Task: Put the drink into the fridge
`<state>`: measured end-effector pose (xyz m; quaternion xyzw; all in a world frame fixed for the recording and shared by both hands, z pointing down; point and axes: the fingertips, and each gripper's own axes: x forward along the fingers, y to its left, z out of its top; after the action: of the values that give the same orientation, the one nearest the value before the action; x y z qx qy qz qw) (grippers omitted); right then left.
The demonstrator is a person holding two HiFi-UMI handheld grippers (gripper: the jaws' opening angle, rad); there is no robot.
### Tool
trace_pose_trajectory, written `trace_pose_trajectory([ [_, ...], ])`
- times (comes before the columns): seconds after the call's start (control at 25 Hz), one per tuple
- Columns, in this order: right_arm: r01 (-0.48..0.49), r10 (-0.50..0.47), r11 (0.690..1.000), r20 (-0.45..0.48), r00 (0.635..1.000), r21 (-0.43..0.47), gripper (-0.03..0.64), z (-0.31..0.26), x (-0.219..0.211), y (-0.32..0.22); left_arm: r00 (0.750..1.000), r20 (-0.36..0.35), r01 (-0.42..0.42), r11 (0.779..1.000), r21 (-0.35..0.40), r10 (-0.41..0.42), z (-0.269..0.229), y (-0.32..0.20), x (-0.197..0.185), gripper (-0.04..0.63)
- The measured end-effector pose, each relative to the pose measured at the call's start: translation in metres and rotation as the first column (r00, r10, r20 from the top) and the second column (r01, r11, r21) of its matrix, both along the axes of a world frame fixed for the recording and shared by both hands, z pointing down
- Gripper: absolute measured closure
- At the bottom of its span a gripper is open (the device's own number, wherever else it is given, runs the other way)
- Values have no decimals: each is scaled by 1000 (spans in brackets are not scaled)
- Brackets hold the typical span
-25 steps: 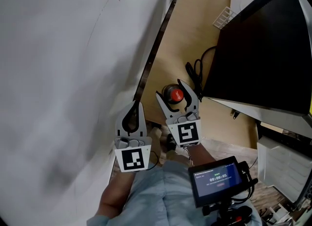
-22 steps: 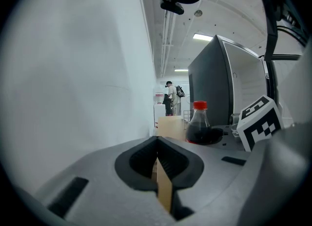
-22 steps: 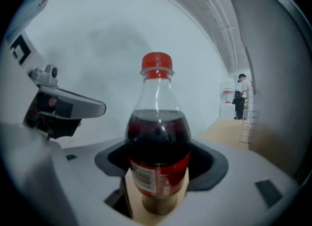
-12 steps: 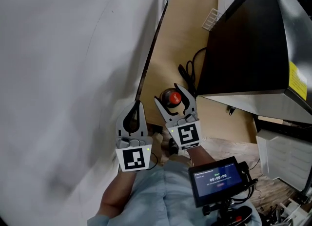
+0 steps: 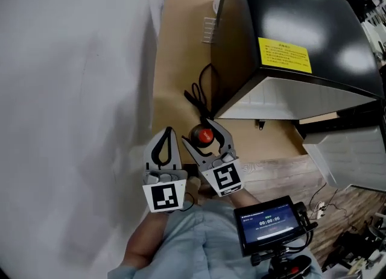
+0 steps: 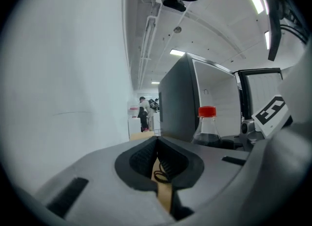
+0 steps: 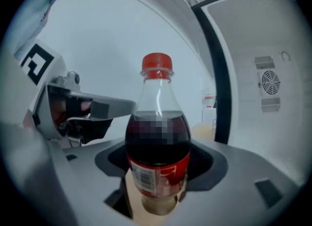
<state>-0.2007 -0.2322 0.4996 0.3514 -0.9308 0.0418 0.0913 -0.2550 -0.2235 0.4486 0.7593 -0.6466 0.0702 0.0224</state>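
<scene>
**Head view.** The right gripper (image 5: 204, 137) holds the bottle (image 5: 199, 134), one jaw on either side of the body below the red cap. The left gripper (image 5: 167, 134) hangs just beside it, nearer the white wall (image 5: 72, 91), its jaws pressed together on nothing. Both sit over the near end of the tan board (image 5: 181, 49), close to the near corner of the fridge (image 5: 289, 12), with a black cable (image 5: 198, 96) lying between them and the fridge foot.

Against the earlier frames, the fridge has swung from the right margin into the middle of the view. Its whole black top and a yellow sticker (image 5: 284, 55) now show. The right gripper's marker cube has tilted, and the pair now sits nearer the fridge corner. The grip on the bottle looks unchanged. I read this as the carry towards the fridge being under way, with the door yet to be dealt with.

**Left gripper view.** The pads meet with only a slit between them, through which the board and cable show. The bottle (image 6: 207, 127) stands upright to the right, with the fridge (image 6: 176, 98) behind it.

**Right gripper view.** The bottle (image 7: 158, 142) fills the centre, upright, clamped low on its labelled body. The jaws stand wide only because the bottle is wide. Whether its base is clear of the board I cannot tell. To the right a white fridge panel with a fan vent (image 7: 269, 83) rises close by. No open door shows in any view, so I judge the free left gripper will be needed for that.
</scene>
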Motion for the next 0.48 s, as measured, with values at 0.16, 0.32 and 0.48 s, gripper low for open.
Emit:
trace_pose_trajectory([
  [0.16,-85,85,996,-2,996,-18,307,-5,38,1,995,1,-102,995,9,102,-5,-6,43,587],
  [0.32,-166,166,986,-13,986,-5,307,-8,75,2,975,10,-220,975,10,220,-7,-7,88,586],
  [0.48,-252,252,968,-18,968,-8,307,-11,107,3,950,2,-313,949,26,313,-10,-4,122,586],
])
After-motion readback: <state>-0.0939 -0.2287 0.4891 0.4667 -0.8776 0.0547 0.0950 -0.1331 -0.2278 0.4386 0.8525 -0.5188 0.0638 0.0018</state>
